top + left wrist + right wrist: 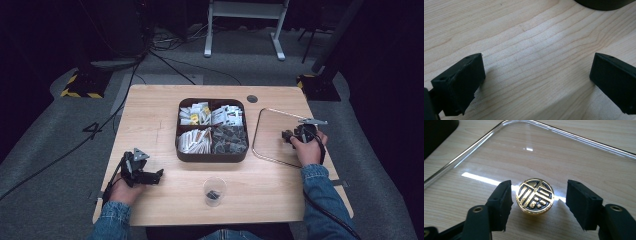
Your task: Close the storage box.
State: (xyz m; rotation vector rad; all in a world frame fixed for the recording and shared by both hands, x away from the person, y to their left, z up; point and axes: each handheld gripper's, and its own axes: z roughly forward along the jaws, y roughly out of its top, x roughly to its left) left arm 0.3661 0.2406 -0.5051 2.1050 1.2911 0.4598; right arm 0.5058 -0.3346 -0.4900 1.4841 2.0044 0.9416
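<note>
A clear glass lid (564, 155) with a shiny rim lies flat on the wooden table at the right (272, 120). A round gold-and-black knob (535, 196) stands on it. My right gripper (539, 192) is low over the lid with one jaw on each side of the knob. The left pad is almost against the knob and a gap shows on the right, so it stands open. In the high view the right gripper (295, 136) sits at the lid's right edge. My left gripper (155, 176) rests near the table's front left, and in its own view it stands open (536, 72) over bare wood.
A black four-compartment box (212, 156) with white and dark packets stands at the table's middle. Its dark edge shows in the left gripper view (604, 3). A small clear cup (214, 190) with something dark inside stands near the front edge. Cables cross the floor beyond.
</note>
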